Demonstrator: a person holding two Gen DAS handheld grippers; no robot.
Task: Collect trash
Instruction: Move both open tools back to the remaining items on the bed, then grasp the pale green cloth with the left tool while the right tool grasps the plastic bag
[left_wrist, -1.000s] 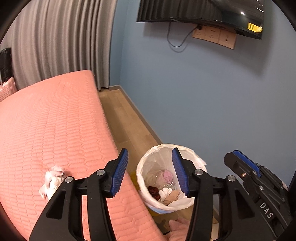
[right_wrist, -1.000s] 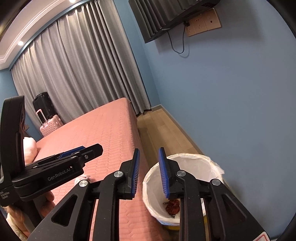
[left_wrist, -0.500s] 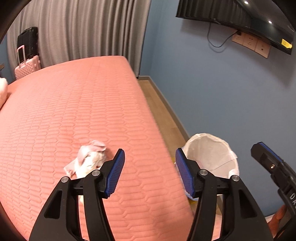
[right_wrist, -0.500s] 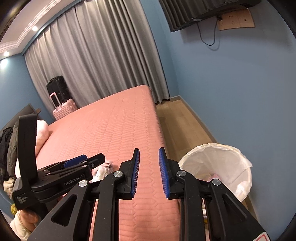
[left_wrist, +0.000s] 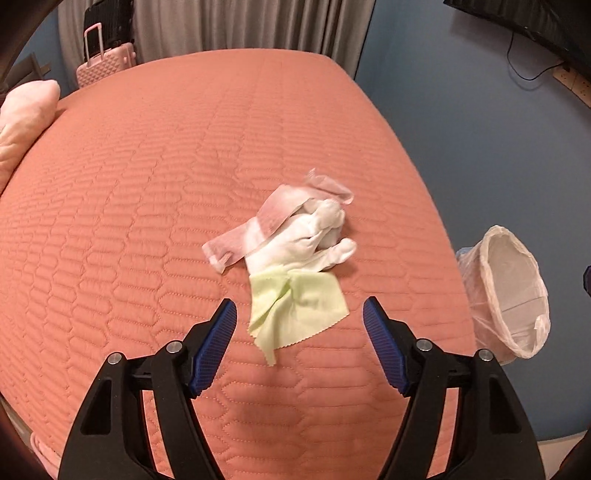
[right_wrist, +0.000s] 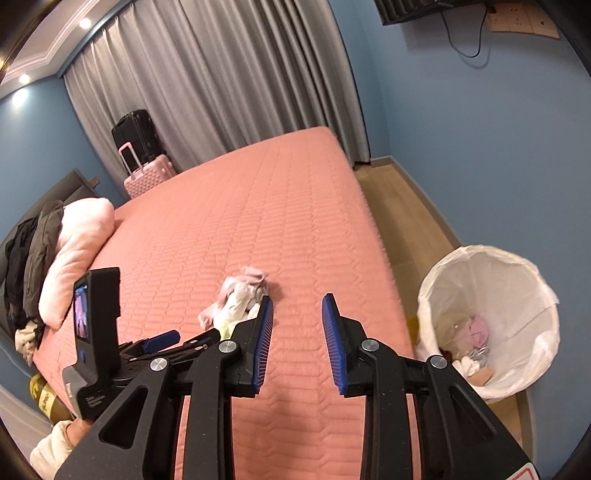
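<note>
A small heap of trash, a white crumpled tissue under a pinkish strip with a pale green cloth at its near edge, lies on the salmon quilted bedspread close to the bed's side, and the left gripper hovers just short of it, jaws wide and having just been opening, nothing between them. The right gripper hangs over the bedspread, jaws narrowly apart, having just opened a little, and empty. On the wood floor beside the bed stands a white-lined waste bin with scraps in it, against a blue wall; grey curtains, a pink suitcase and a pink pillow lie beyond.

Warm, even light falls from the ceiling spotlights; the crumpled trash casts only soft shadows on the bed. Both fisheye views bulge, darken at the rims, and blur slightly.
</note>
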